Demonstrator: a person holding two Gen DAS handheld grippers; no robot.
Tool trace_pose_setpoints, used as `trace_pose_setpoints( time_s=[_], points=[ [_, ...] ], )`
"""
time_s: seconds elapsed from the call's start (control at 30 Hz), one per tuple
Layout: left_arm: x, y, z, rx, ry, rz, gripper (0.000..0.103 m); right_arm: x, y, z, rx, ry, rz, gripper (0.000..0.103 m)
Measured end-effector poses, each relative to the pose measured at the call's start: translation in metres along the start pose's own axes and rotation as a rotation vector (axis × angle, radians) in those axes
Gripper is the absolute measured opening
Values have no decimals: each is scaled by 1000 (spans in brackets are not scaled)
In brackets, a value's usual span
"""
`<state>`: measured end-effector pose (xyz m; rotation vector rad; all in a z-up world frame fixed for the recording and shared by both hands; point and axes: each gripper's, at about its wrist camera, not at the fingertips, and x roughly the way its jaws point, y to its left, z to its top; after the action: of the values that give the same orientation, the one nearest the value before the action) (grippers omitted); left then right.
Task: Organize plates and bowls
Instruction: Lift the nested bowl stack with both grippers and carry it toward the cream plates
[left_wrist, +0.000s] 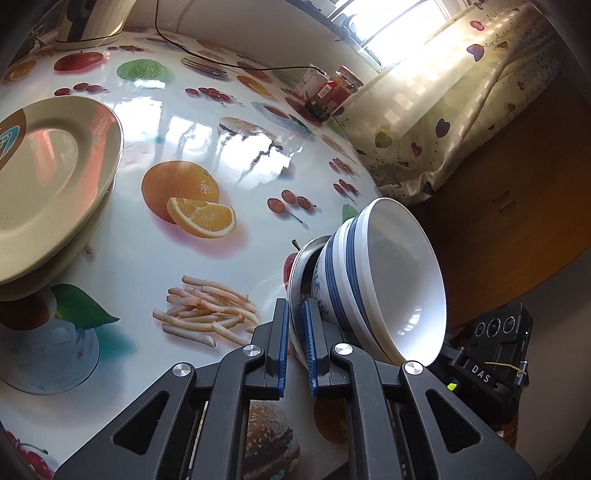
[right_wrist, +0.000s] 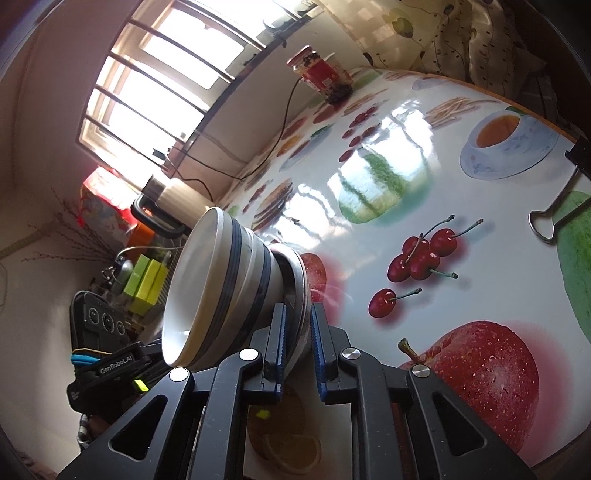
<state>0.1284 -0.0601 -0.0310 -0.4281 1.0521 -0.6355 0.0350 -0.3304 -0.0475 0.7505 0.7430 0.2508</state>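
Above fruit-print table (left_wrist: 229, 122), bowl stack (left_wrist: 388, 280) between both hand-held grippers.

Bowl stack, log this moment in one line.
left gripper: shut on metal plate | right gripper: same | blue-striped white bowls: stacked on it, tilted

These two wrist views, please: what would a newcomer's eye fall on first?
First, the stack of blue-banded bowls on a metal plate, tipped on edge, with the left gripper and right gripper both clamped on the plate's rim. Next, the cream plate at far left on the fruit-printed tablecloth.
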Motion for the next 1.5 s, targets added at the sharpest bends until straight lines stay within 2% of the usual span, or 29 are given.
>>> trace_pose_setpoints(
  time_s=[0.33, 1.5],
  points=[
    [0, -7, 1, 47, -5, 44, 9, 1, -1, 0, -19, 0, -13, 13],
    [0, -18, -2, 102, -21, 115, 9, 0, 6, -1, -49, 2, -12, 13]
  ],
)
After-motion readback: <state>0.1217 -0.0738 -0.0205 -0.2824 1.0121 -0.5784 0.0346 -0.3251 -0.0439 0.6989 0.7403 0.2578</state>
